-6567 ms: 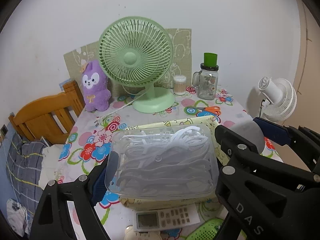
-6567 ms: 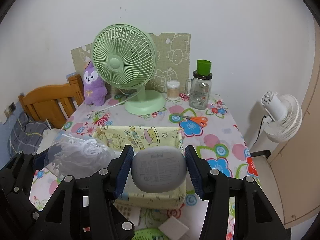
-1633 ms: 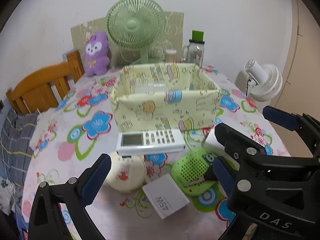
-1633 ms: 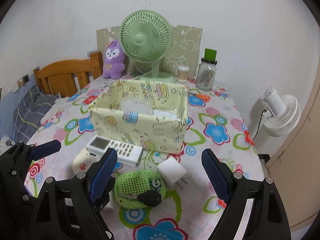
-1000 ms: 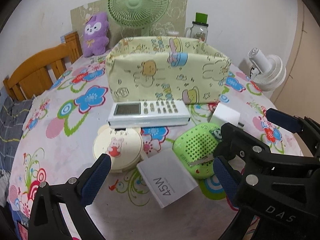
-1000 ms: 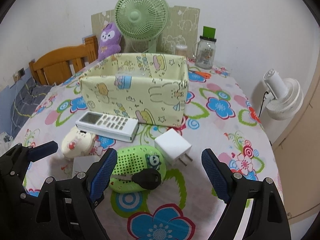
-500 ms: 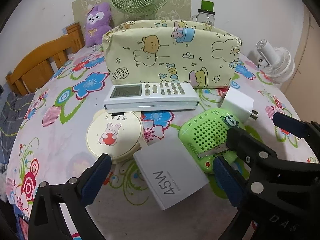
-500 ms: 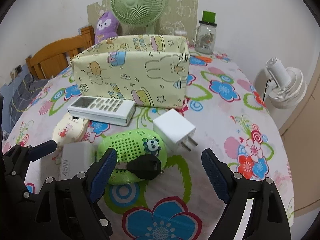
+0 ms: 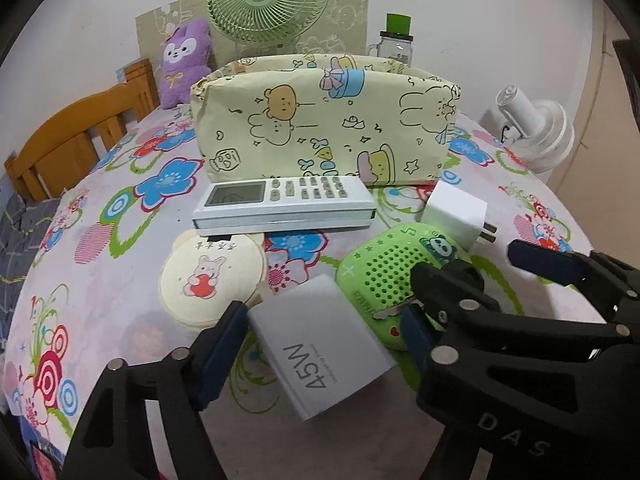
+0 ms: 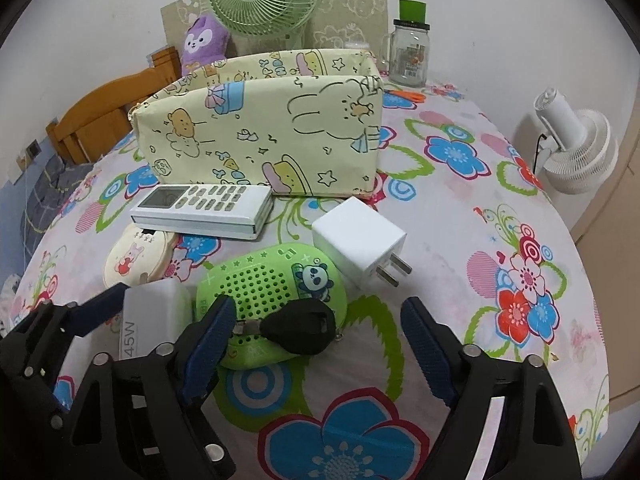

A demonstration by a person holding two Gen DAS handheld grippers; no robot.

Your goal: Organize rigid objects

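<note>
Near the table's front edge lies a white 45W charger (image 9: 324, 344). My left gripper (image 9: 320, 332) straddles it with its jaws closing; the left pad is at the charger's corner and a thin gap shows at the right pad. Beside the charger sits a green perforated speaker (image 10: 276, 280) with a black key (image 10: 300, 328) on top. My right gripper (image 10: 318, 338) hangs low over the key, jaws closing, pads clear of it. A white remote (image 9: 280, 204), a round cream case (image 9: 212, 276) and a white plug adapter (image 10: 360, 240) lie before the yellow fabric box (image 9: 320, 128).
Behind the box stand a green desk fan (image 9: 266, 0), a purple plush (image 9: 186, 64) and a glass jar with a green lid (image 10: 410, 52). Orange scissors (image 10: 404, 96) lie near the jar. A wooden chair (image 9: 72, 132) is left of the table, a white fan (image 10: 576, 152) right of it.
Both grippers, which earlier held a clear case and a grey item over the box, have come down to the front items. Left jaws narrowed around the charger; right jaws narrowed slightly over the key.
</note>
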